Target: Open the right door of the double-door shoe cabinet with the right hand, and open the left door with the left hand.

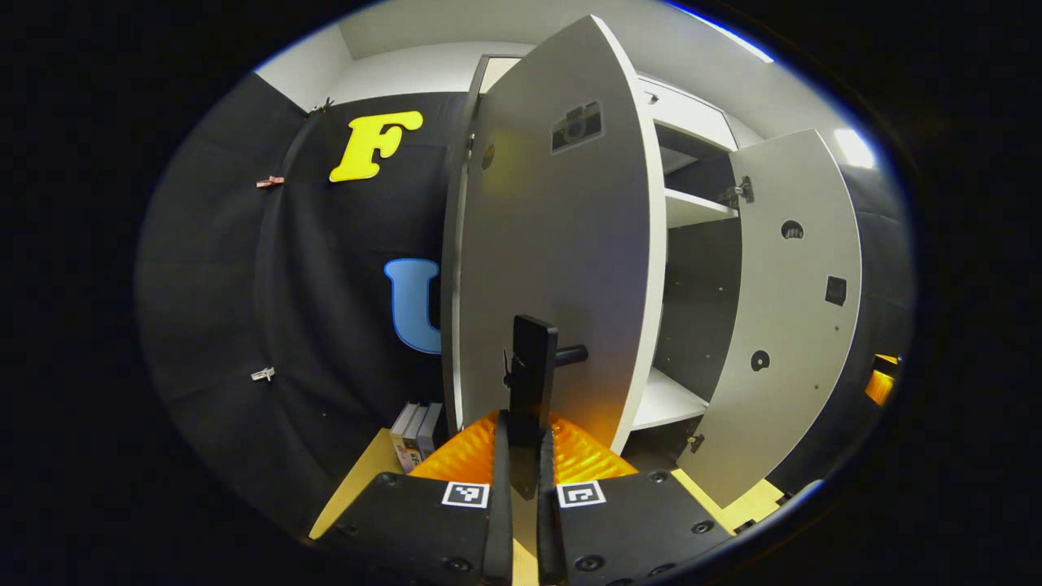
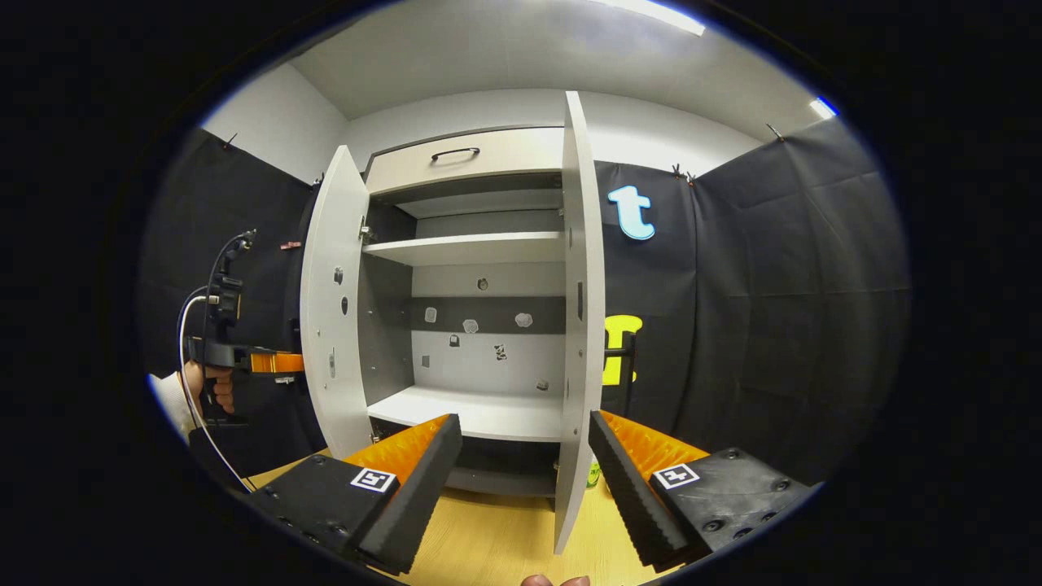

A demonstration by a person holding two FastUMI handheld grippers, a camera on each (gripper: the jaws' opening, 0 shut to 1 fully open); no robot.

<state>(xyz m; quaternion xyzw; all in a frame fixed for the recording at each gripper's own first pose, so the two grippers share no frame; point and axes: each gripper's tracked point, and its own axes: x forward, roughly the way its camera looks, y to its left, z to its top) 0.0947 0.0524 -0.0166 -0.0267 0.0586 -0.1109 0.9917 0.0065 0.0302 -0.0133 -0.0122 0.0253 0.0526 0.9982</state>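
Shoe cabinet (image 2: pixel 480 325): upright at the far wall, both tall doors swung outward, shelves exposed. Left door (image 1: pixel 553 244): long axis vertical, its black bar handle (image 1: pixel 533 374) upright and clamped between the left gripper (image 1: pixel 521 480) fingers. Right door (image 2: pixel 580 325): edge-on, pointing toward the near side, standing between the wide-spread fingers of the right gripper (image 2: pixel 525 480), untouched.

Black-draped booth under a white ceiling

Black cloth (image 2: pixel 781 268) hangs pinned by small clips (image 1: pixel 269 181) over pale walls (image 2: pixel 277 122). Bright strip lights (image 2: pixel 651 16) glow along the white ceiling (image 2: pixel 521 65). The floor (image 2: pixel 488 537) is light wood, and a few books (image 1: pixel 415 431) stand upright against the cloth.
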